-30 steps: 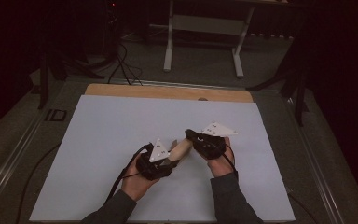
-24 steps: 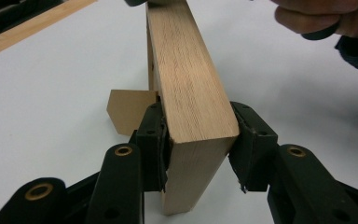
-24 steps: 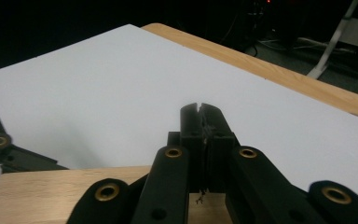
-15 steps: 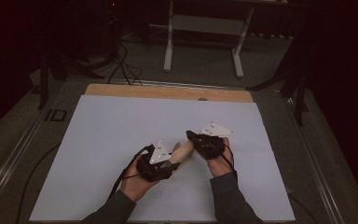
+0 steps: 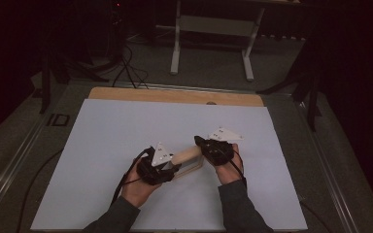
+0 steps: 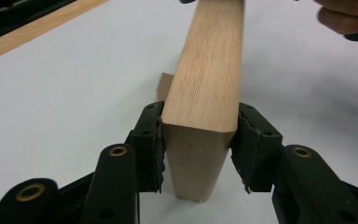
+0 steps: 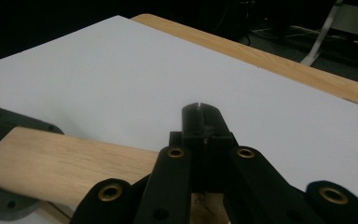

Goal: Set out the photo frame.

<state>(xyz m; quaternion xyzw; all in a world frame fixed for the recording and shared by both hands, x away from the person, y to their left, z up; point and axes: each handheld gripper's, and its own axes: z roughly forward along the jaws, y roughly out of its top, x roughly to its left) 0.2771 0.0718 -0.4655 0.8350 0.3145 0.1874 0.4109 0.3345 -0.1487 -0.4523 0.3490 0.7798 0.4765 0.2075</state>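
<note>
we have the wooden block (image 6: 204, 93) between us, just above the white worktop (image 5: 102, 145). left hand-held gripper (image 6: 198, 147) brackets its end, jaws just easing open; right hand-held gripper (image 7: 200, 133) is shut on the far end. stiff, light, smooth-grained: best gripped across the narrow faces.

A white sheet (image 5: 126, 145) covers the wooden table (image 5: 175, 95). Beyond it stands a light metal frame (image 5: 213, 29); what look like dark cables (image 5: 126, 68) lie on the floor.
</note>
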